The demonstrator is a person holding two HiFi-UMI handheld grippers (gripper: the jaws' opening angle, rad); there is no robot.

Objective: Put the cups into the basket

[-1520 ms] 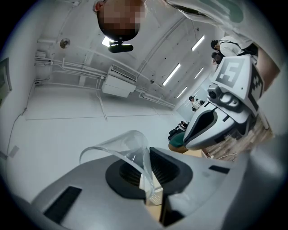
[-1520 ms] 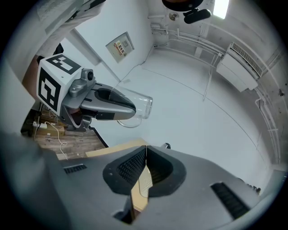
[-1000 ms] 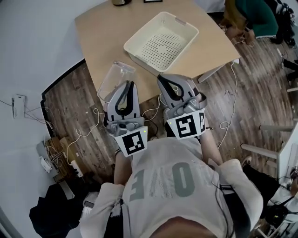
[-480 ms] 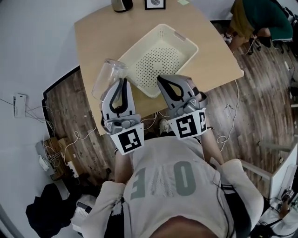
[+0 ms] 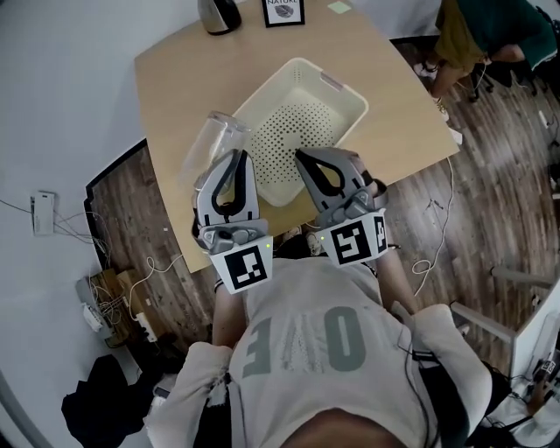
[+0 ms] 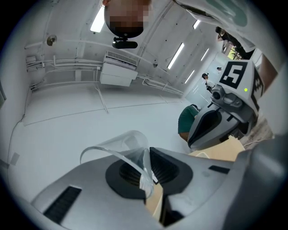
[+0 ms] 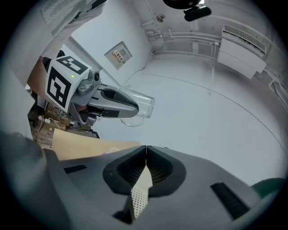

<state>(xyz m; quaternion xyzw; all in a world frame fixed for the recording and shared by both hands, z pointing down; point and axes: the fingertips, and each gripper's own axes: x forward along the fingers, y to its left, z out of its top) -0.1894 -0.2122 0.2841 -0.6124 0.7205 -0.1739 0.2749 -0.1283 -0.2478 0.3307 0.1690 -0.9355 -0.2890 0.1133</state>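
- Your left gripper point(image 5: 233, 159) pinches the thin wall of a clear plastic cup point(image 5: 214, 144); in the left gripper view the rim of the cup point(image 6: 118, 144) runs down between the two pads, which are closed onto it.
- The cup is off the table point(image 5: 175, 79), tilted on its side, and it juts out up and to the left of the jaws.
- In the head view the cup sits over the near left rim of the cream basket point(image 5: 337, 92), partly over the wood beside it.
- Your right gripper point(image 5: 308, 159) has its fingers pressed together with nothing between them; in the right gripper view point(image 7: 146, 155) the pads meet along a single line.
- That right gripper hovers over the basket's near corner, just beside your left one.
- The basket rests on the table with its perforated floor facing up.
- At the table's far edge stand a dark jug point(image 5: 216, 13), a framed sign point(image 5: 284, 10) and a green note point(image 5: 339, 6).
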